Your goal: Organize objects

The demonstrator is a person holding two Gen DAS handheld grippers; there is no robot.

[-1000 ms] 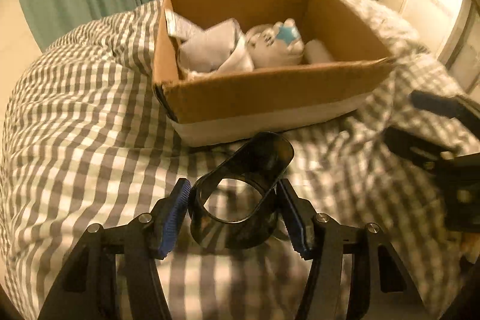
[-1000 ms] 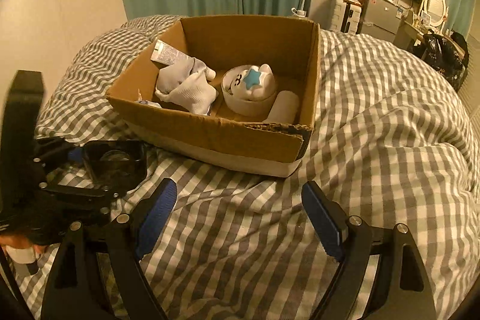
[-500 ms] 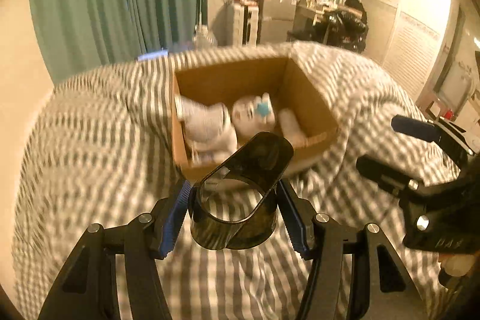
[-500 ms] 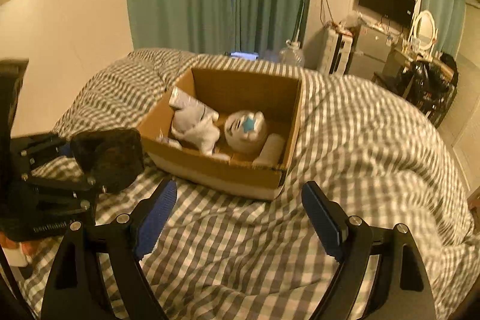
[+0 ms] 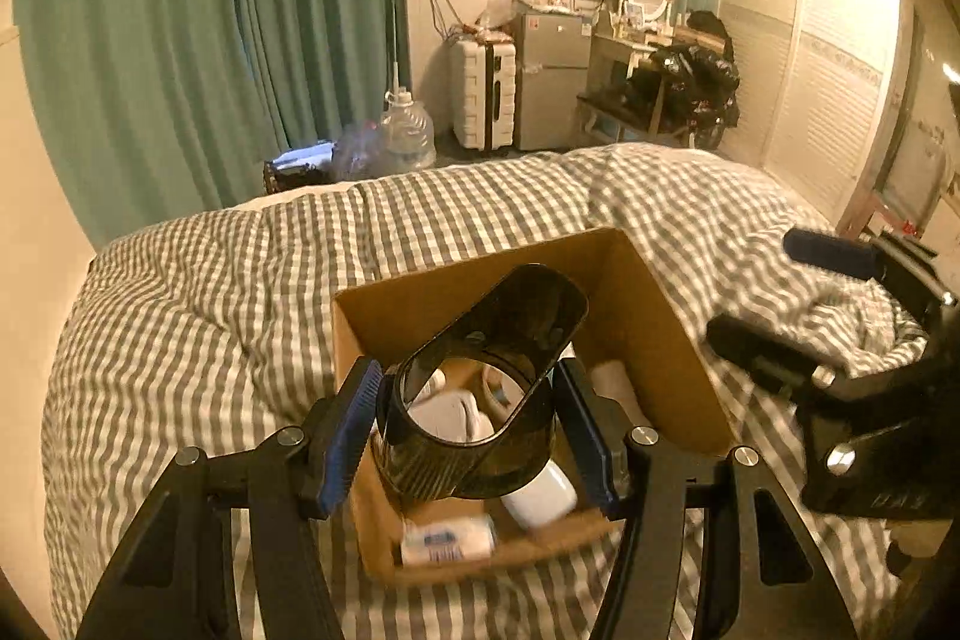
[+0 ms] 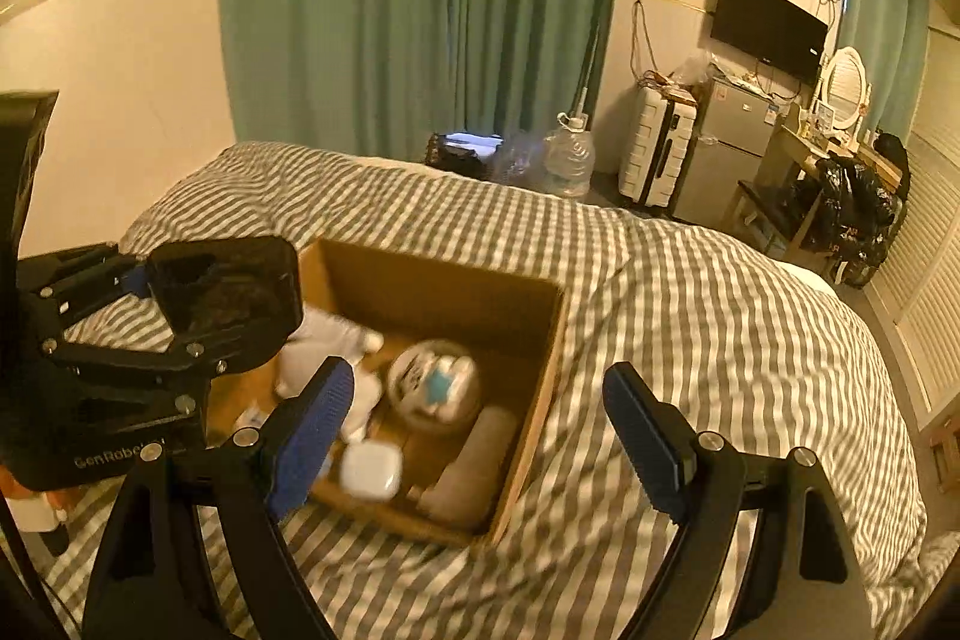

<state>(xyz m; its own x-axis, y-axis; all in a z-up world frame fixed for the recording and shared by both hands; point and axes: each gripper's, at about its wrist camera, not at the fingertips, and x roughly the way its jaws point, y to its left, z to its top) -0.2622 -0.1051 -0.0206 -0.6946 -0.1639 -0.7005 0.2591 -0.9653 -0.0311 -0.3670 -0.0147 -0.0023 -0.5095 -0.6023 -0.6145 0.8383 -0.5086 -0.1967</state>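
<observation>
The left gripper point(image 5: 468, 424) grasps a dark translucent scoop-shaped plastic cup point(image 5: 480, 388). The right gripper point(image 6: 480, 430) is released. At twelve o'clock, the brown cardboard box point(image 6: 540, 358) holds a round white plush toy point(image 6: 435, 385).

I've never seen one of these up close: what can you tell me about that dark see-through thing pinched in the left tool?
The dark container is a smoky, translucent plastic-looking piece, tube-shaped with a slanted open mouth and a taller scooped back wall. It looks empty; the box contents show through it. The left gripper clamps it on both sides with its blue pads, tilted, in the air above the cardboard box. Nothing else touches it.
</observation>
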